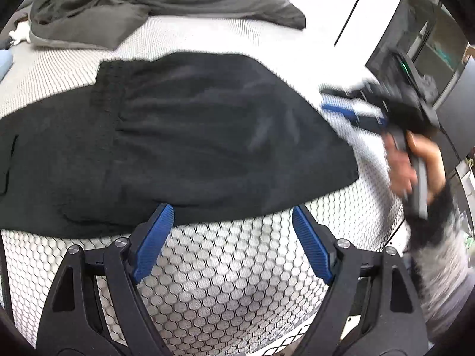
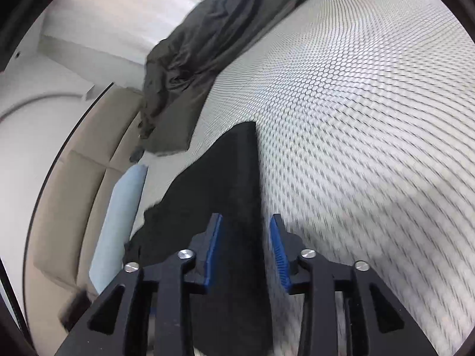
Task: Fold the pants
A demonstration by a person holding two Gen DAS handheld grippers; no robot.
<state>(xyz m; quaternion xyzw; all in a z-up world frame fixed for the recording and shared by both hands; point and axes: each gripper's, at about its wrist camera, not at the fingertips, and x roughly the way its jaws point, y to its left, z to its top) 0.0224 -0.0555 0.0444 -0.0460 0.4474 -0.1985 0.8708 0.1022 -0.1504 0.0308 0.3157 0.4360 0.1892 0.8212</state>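
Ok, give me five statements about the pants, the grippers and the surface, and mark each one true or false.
1. The black pants lie on a honeycomb-patterned surface. True.
2. The left gripper is clamped on the pants. False: its jaws stand wide apart with nothing between the pads.
3. A dark grey garment lies heaped beyond the pants. True.
4. The right gripper pinches the pants. False: the pads stand apart, and the fabric only shows in the gap between them.
5. A pale blue item lies on top of the pants. False: it lies beside them.
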